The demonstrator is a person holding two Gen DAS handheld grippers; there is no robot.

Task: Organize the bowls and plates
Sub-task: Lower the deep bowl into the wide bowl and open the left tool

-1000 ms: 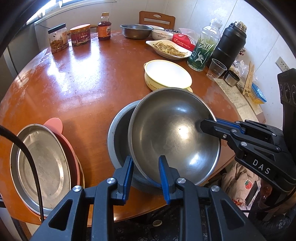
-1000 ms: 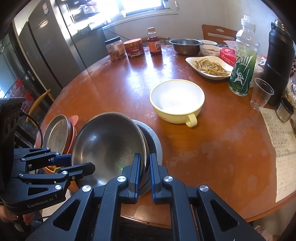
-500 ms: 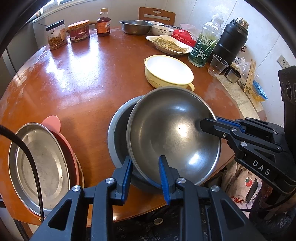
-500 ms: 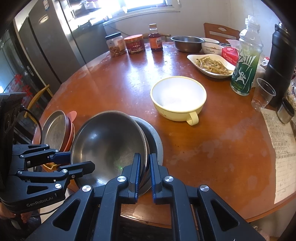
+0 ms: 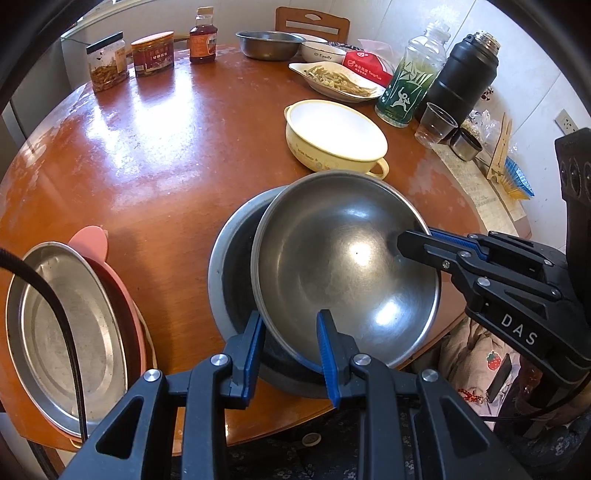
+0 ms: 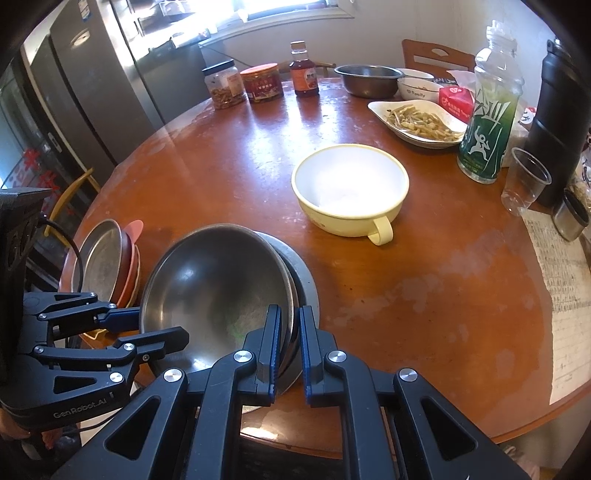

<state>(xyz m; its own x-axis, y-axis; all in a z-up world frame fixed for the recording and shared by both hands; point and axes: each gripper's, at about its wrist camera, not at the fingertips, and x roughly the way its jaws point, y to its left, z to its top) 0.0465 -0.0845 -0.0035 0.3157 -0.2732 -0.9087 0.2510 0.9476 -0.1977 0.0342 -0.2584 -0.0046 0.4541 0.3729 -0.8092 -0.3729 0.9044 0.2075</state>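
A shiny steel bowl [image 5: 343, 266] [image 6: 210, 280] is held tilted over a wider grey steel bowl [image 5: 231, 266] [image 6: 306, 288] at the table's near edge. My right gripper [image 6: 288, 347] is shut on the shiny bowl's right rim and also shows in the left wrist view [image 5: 417, 240]. My left gripper [image 5: 290, 343] straddles the bowl's near rim with its jaws apart; it also shows in the right wrist view [image 6: 147, 326]. A steel plate on pink and red plates [image 5: 70, 325] [image 6: 103, 258] sits at the left. A yellow handled bowl [image 5: 332, 136] [image 6: 351, 188] stands farther back.
At the back stand two jars [image 5: 107, 62], a sauce bottle [image 5: 202, 35], a steel bowl [image 5: 267, 44], a white bowl [image 6: 417, 88] and a dish of food [image 5: 336, 79]. At the right are a green bottle [image 6: 487, 122], a black flask [image 5: 461, 74] and a plastic cup [image 6: 524, 181].
Both grippers and the shiny bowl have barely moved. The views have shifted slightly; the bowl stays tilted over the grey bowl.
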